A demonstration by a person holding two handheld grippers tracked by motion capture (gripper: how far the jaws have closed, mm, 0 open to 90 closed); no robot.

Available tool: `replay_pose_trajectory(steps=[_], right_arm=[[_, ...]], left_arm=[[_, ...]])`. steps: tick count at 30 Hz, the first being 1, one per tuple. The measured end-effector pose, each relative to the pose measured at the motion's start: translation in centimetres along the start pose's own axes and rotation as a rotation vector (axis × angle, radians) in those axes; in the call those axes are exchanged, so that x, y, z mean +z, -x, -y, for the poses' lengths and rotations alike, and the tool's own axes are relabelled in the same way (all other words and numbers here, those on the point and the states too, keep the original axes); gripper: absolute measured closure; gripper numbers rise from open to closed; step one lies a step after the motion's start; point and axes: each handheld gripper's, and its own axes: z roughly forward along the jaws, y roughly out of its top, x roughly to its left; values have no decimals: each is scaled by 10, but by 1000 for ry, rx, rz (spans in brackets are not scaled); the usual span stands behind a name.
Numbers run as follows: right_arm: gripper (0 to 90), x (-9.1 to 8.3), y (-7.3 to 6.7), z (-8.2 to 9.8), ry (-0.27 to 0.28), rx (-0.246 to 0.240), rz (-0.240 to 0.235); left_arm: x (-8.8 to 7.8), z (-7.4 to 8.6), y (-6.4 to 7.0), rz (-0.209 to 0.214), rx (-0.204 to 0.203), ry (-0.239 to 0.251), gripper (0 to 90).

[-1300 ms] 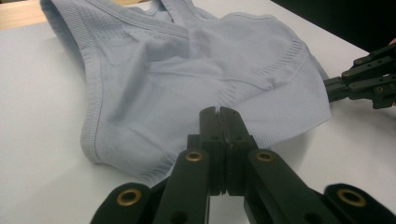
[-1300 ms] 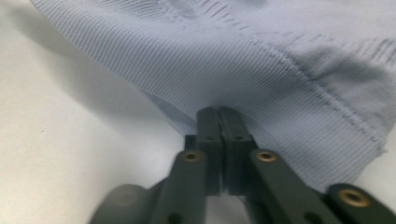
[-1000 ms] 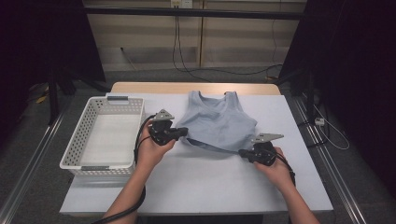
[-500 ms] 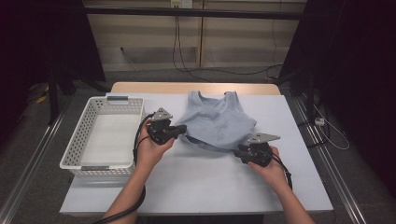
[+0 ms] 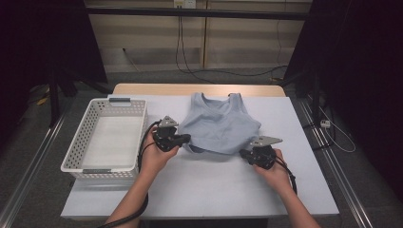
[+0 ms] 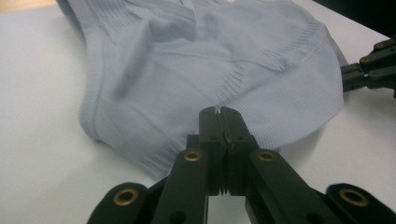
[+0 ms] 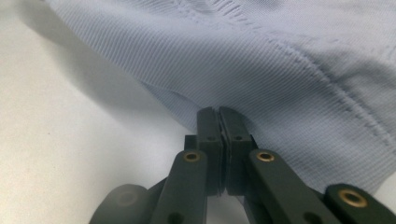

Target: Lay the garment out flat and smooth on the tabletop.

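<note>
1. Light-blue tank top (image 5: 219,126) flat mid-worktop (image 5: 199,190), right of white basket (image 5: 83,156).
2. Left tool (image 5: 186,139) clenched on near-left hem; right tool (image 5: 243,153) clenched on near-right hem.
3. Pinched fabric hidden between jaws.

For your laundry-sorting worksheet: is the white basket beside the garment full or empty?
Empty. In the high view the white basket shows its bare floor, and the blue top lies outside it on the table.

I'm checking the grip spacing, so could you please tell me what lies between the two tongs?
In the high view, the lower hem of the light blue top spans between the left tongs and right tongs.
</note>
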Motion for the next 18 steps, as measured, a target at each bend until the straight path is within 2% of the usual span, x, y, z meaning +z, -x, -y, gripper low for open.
replay_pose_trajectory(steps=[7,10,14,15,18], right_arm=[[888,-1,2,1,4,22,-22],[884,-1,2,0,3,25,-28],[880,-1,3,1,6,33,-33],[878,-1,3,1,6,36,-36],[872,0,3,1,7,37,-35]], left_arm=[[9,9,4,50,-6,-48,803],[11,13,5,59,7,-67,754],[10,16,5,91,-18,-53,617],[10,16,5,97,-25,-55,560],[9,18,7,101,-14,-53,471]])
